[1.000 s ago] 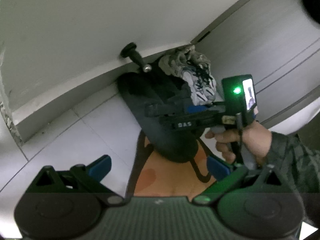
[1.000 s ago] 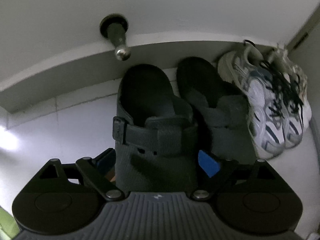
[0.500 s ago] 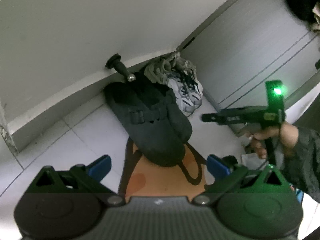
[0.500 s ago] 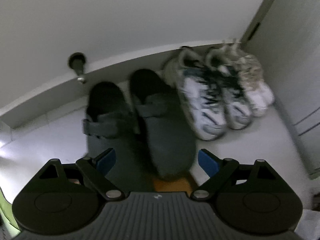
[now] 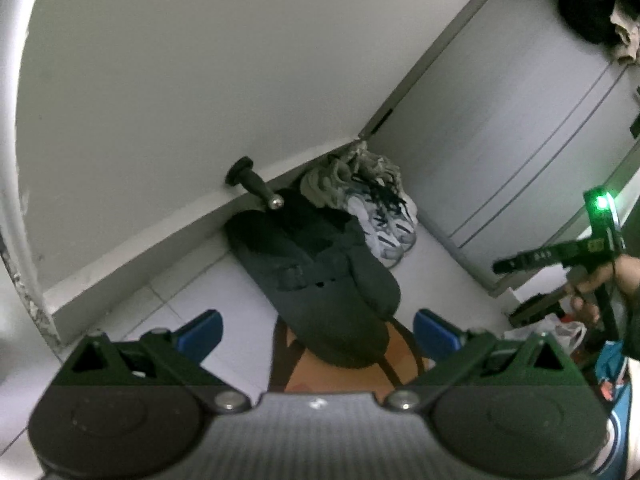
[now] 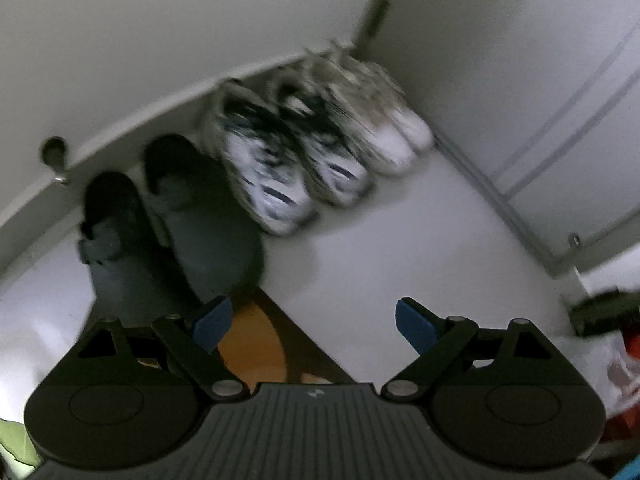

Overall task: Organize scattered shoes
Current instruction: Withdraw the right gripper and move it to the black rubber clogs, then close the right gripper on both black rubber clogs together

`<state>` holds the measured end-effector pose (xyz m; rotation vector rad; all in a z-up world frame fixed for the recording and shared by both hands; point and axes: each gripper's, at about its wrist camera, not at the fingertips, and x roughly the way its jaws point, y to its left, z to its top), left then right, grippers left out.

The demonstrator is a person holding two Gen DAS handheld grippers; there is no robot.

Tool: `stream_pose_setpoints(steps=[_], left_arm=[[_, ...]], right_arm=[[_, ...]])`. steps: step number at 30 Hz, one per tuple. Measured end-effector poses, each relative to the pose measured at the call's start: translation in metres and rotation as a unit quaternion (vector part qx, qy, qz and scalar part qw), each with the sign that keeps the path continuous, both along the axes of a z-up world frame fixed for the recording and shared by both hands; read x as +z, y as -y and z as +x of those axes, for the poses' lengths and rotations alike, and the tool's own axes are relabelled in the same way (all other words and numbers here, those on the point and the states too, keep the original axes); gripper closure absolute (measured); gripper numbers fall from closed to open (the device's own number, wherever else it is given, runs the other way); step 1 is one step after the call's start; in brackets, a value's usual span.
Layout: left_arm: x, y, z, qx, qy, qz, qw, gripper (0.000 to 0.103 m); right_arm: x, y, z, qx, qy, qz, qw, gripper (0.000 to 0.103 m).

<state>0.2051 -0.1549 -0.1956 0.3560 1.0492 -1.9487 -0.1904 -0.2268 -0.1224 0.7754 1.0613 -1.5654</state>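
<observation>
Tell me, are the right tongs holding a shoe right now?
No, the right tongs stand open and empty above the floor, away from the dark clogs.

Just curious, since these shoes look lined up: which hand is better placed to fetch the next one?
Probably right: the right gripper, jaws open and empty, is beside the clutter; the left gripper hangs over the clogs.

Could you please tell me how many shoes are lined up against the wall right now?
5, possibly more. Two dark clogs sit left, by the doorstop. Two white-and-black sneakers stand beside them. One beige sneaker fills the corner; blur could hide its mate.
</observation>
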Motion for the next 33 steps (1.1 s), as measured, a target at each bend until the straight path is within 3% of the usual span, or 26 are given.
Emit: stream_pose_setpoints(steps=[9, 24, 33], left_arm=[[-0.004, 0.002, -0.003, -0.003, 0.006, 0.009, 0.9999, 0.000], [-0.003, -0.001, -0.013, -0.005, 0.019, 0.008, 0.9998, 0.000], [-0.006, 0.001, -0.007, 0.006, 0.014, 0.015, 0.9998, 0.000]], right_arm=[[-0.057, -0.032, -0.073, -0.072, -0.025, 0.048, 0.996, 0.012], [-0.072, -0.065, -0.173, -0.170, -0.030, 0.079, 0.982, 0.018], [-0.089, -0.086, -0.203, -0.204, -0.026, 0.117, 0.972, 0.018]])
